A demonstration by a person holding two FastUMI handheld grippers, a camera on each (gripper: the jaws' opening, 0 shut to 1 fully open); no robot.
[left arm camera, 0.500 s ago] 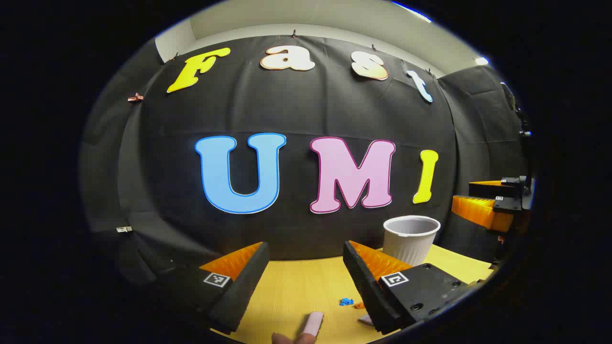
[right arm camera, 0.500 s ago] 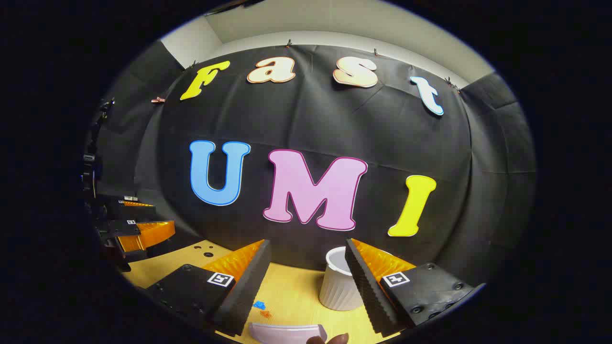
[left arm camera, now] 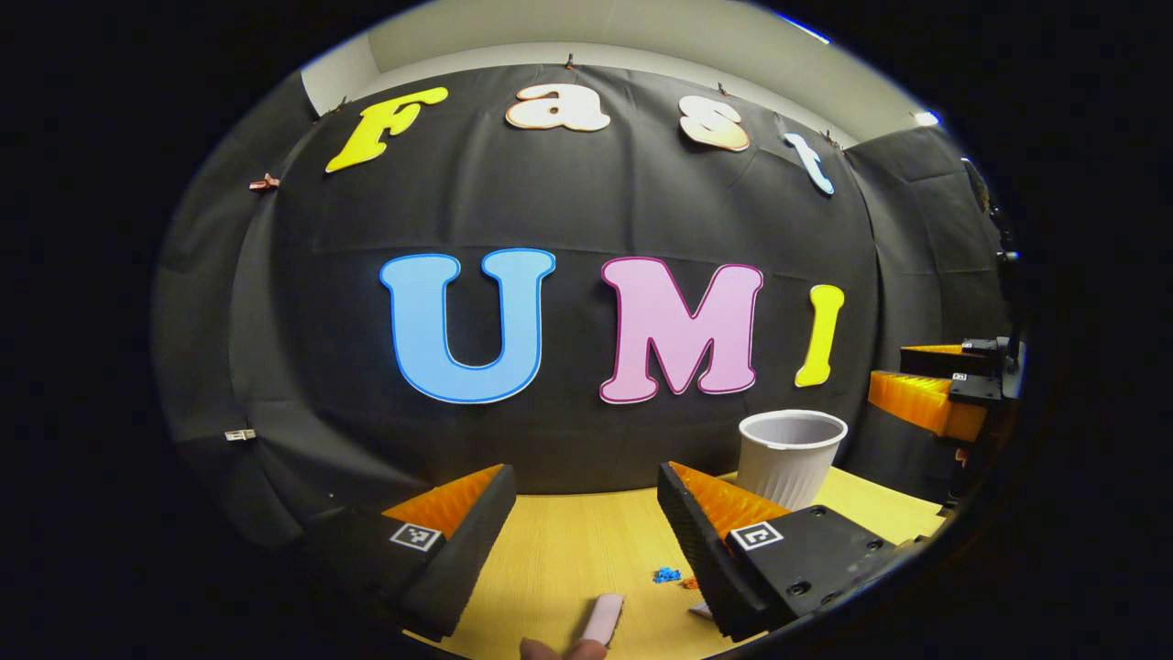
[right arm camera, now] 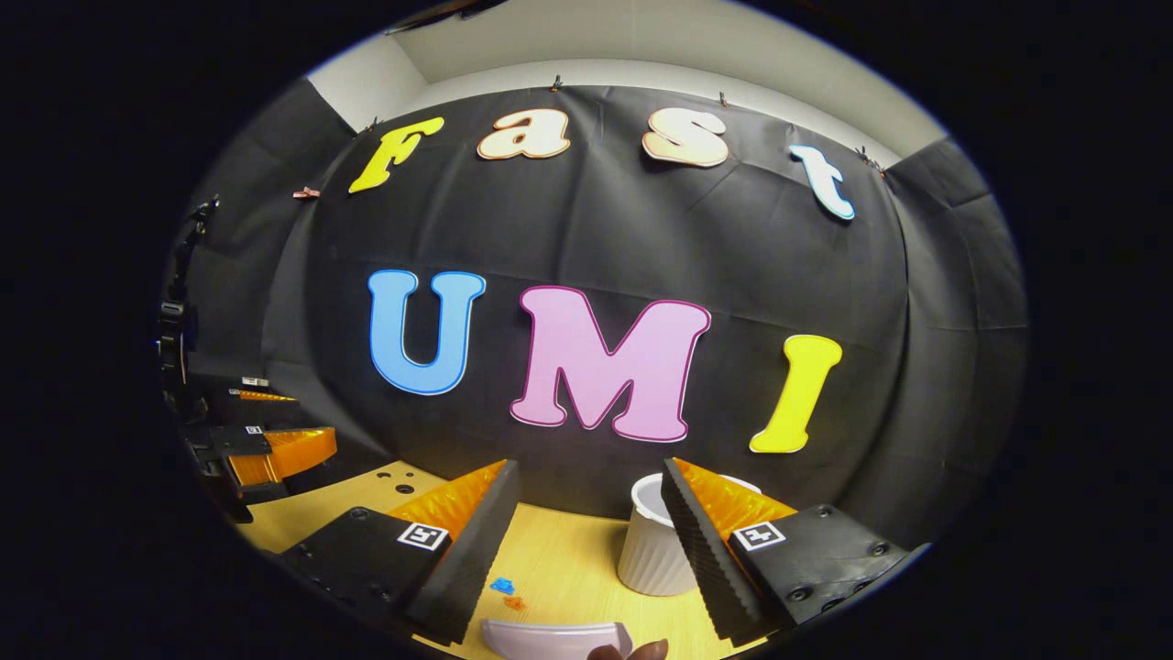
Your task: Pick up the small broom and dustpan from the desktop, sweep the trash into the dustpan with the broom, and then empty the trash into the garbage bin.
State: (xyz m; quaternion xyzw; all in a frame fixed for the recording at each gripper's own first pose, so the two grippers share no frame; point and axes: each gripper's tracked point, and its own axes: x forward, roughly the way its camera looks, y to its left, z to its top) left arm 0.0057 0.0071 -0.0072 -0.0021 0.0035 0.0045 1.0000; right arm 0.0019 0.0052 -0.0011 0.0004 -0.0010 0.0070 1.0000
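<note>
Nearest the camera in the left gripper view, a small pale pink rounded handle end [left arm camera: 602,619] pokes up from the bottom edge, lying on the bench [left arm camera: 568,550], which is a smooth yellow wood-grain top. I'd guess it's the broom, but too little shows to be sure. A fingertip [left arm camera: 541,649] sits right at the frame bottom beside it. The left gripper [left arm camera: 586,532] hangs above the bench with its fingers spread wide apart, nothing between them; the inner faces are ribbed like sawteeth. Just past the handle are a few crumbly bits of trash [left arm camera: 666,576], blue with an orange scrap next to it. Farther back and to the right stands the garbage bin [left arm camera: 790,456], a white ribbed cup shape with a rolled rim, upright near the cloth wall.

Over in the right gripper view, the closest thing is a pale pink curved plastic edge [right arm camera: 554,639] at the bottom, looks like the dustpan, flat on the bench [right arm camera: 559,559]. The right gripper [right arm camera: 586,532] is also released, fingers wide, nothing held, level and pointing at the wall. The same blue and orange crumbs [right arm camera: 506,591] lie just beyond the dustpan, near the left finger. The bin [right arm camera: 652,550] is partly hidden behind the right finger. Off to the far left the other gripper [right arm camera: 266,440] floats over the bench edge.
</note>
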